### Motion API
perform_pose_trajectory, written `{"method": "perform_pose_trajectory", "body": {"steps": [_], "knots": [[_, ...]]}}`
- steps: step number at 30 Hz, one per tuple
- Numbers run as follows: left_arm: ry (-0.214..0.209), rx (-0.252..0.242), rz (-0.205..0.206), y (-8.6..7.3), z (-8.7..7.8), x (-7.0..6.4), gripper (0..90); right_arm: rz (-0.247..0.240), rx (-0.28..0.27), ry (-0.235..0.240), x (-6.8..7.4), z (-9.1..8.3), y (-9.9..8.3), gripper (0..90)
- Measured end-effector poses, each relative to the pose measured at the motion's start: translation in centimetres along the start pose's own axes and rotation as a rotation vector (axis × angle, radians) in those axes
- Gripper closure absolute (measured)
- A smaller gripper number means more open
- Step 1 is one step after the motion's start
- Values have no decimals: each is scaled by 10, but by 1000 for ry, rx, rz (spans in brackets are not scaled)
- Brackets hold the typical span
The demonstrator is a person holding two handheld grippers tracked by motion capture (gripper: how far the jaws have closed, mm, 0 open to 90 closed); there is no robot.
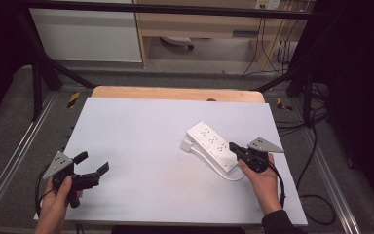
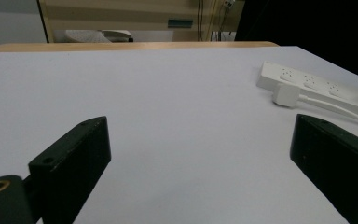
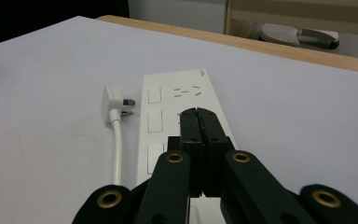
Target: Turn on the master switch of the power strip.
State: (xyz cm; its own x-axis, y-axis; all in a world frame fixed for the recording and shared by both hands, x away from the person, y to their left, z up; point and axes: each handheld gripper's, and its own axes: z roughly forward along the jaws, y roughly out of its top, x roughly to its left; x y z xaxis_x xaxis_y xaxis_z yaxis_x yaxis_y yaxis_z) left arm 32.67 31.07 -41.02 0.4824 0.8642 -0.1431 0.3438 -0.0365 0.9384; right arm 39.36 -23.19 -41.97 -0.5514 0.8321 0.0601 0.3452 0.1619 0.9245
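Nearest the high cam, 2 hands come in from the bottom edge, each w/ a black claw. Left claw (image 1: 91,163) sits near the front-left corner of the pale grey-white counter (image 1: 141,141), held just over the surface, jaws spread wide w/ nothing between them; in the left gripper view those 2 jaws stand far apart over bare counter top. Right claw (image 1: 234,147) is on the right side, jaws pressed together flat against each other, gripping nothing. In the right gripper view its closed tip (image 3: 199,114) lies over the top face of the white rectangular plastic power strip (image 3: 168,121), about mid-length; whether it touches the strip, can't tell.

Power strip (image 1: 212,143) lies flat on the right half of the counter, angled diagonally, near end toward the right hand. Its white cable (image 3: 117,149) runs along the strip's side and ends in a white plug (image 3: 112,103) resting on the counter just beside the strip, prongs pointing at it, not plugged in. Same plug (image 2: 286,94) shows in the left gripper view, next to the strip (image 2: 317,86), well apart from the left claw.
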Motion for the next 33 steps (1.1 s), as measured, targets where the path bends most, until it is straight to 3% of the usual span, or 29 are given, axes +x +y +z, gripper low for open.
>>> {"method": "perform_pose_trajectory", "body": {"steps": [12, 33], "knots": [[-3, -1, 4, 0, 0, 0, 51, -6, 36, 6, 1, 4, -2, 900], [-8, -1, 10, 0, 0, 0, 51, 15, 178, 18, 4, 8, -11, 900]]}}
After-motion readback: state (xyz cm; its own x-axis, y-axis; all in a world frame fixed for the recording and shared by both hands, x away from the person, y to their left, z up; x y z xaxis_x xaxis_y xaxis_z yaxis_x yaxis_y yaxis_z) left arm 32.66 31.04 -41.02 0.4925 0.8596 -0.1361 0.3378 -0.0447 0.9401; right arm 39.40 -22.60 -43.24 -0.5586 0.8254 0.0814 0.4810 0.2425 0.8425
